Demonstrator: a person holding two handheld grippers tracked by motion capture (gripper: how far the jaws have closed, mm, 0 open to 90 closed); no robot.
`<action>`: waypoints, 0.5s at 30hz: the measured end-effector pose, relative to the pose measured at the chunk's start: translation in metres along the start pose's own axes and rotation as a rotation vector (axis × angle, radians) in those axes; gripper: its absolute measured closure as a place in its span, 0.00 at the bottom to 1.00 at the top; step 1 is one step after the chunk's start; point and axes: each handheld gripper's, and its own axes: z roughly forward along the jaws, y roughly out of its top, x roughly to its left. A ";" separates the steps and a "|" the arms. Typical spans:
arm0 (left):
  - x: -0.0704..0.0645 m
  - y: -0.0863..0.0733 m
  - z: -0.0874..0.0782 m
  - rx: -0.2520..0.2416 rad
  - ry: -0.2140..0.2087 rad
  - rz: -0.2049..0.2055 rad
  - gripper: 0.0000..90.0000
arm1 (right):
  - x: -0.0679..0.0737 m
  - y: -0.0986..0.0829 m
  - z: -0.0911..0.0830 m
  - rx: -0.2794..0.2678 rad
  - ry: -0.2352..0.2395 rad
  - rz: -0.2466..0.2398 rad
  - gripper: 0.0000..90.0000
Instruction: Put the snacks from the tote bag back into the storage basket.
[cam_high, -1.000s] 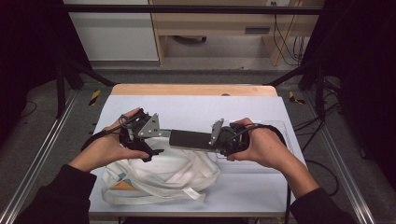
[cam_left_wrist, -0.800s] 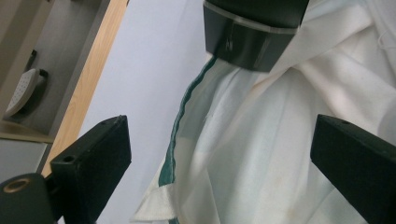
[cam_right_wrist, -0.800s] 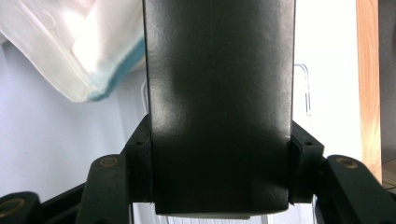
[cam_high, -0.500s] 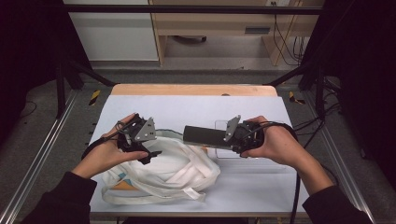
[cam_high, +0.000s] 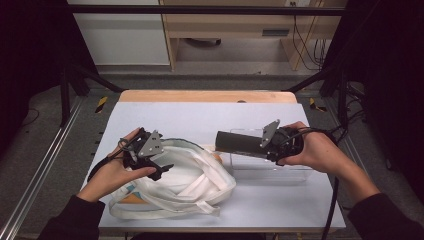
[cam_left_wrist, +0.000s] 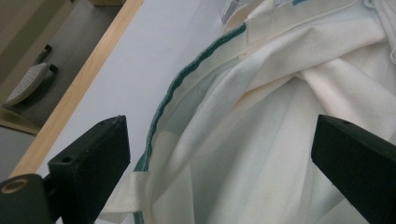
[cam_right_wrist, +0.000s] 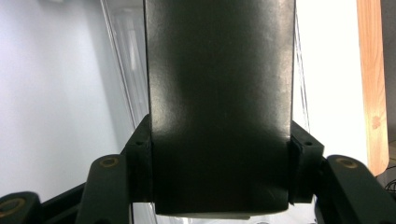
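Note:
A white cloth tote bag (cam_high: 185, 180) with a green-trimmed rim (cam_left_wrist: 163, 102) lies crumpled at the table's near left. My left gripper (cam_high: 161, 159) hovers over the bag's left side, open. In the left gripper view the gripper (cam_left_wrist: 224, 135) has its jaws wide apart, with only bag cloth (cam_left_wrist: 261, 140) between them. My right gripper (cam_high: 261, 145) is shut on one end of a long dark box (cam_high: 237, 142), held level and pointing left. The right gripper (cam_right_wrist: 223, 154) clamps both sides of the dark box (cam_right_wrist: 219, 70).
A clear plastic container (cam_high: 272, 169) sits on the pale table (cam_high: 200, 115) just under the dark box, and its clear walls (cam_right_wrist: 126, 65) show beside the box. A wooden strip (cam_high: 207, 96) runs along the far table edge. Metal rails flank the table.
The right gripper has carried the dark box to the right, away from the bag and over the clear container. The left gripper has come off the box and drawn back left over the bag.

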 end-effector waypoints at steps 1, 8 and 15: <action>-0.001 -0.001 0.001 0.003 0.006 0.004 0.05 | -0.001 -0.002 0.000 -0.006 0.001 0.008 0.48; -0.011 -0.009 0.003 -0.025 0.042 -0.068 0.05 | -0.012 -0.019 -0.006 -0.025 0.005 0.000 0.48; -0.026 -0.019 0.010 -0.031 0.052 -0.085 0.05 | -0.014 -0.032 -0.005 -0.058 -0.011 -0.004 0.48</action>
